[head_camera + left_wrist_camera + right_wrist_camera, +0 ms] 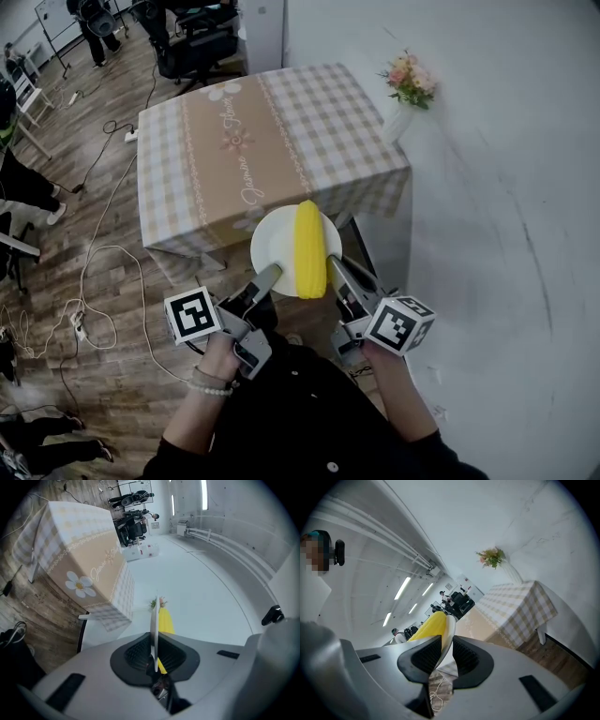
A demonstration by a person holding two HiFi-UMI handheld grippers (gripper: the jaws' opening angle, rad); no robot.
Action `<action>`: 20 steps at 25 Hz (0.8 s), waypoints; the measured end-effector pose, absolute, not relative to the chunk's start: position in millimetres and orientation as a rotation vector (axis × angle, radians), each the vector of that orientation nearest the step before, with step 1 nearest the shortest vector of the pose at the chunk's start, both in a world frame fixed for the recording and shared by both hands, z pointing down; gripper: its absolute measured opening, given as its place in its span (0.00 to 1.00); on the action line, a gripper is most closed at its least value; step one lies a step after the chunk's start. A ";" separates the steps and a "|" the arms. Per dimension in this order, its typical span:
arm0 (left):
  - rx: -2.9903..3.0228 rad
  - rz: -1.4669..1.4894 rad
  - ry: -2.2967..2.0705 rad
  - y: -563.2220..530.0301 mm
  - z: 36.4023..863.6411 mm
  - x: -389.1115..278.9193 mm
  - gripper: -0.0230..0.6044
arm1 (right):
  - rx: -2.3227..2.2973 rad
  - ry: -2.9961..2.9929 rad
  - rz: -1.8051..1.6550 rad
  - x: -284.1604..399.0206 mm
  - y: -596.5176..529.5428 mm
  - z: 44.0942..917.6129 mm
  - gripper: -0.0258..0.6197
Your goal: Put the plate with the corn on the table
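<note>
Left tongs (272, 275) are clamped on the near-left rim of the white plate (274, 242). Right tongs (334, 266) are clamped on its near-right rim. Corn (309, 249) lies lengthwise on the plate's right half, between the two grips. Both tongs hold the plate in the air at the near edge of the counter (216, 131), which carries a checked cloth. Flowers (410, 82) stand by the counter's far right corner.
</note>
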State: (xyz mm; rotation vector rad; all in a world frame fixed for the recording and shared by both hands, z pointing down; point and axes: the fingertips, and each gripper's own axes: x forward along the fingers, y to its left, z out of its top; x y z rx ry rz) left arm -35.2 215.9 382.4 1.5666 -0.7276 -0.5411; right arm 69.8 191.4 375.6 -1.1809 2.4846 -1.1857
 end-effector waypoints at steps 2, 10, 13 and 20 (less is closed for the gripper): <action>1.571 -0.546 -0.733 217.3 381.8 -32.2 0.09 | -1.173 2.494 -1.175 73.0 192.0 374.2 0.20; 1.567 -0.545 -0.747 228.1 384.2 -25.1 0.09 | -1.159 2.499 -1.176 80.2 201.8 376.4 0.20; 1.570 -0.545 -0.743 228.0 384.3 -21.9 0.09 | -1.160 2.498 -1.175 82.9 202.3 377.3 0.20; 1.578 -0.535 -0.730 223.1 386.9 -15.8 0.09 | -1.187 2.485 -1.163 89.8 199.2 378.1 0.20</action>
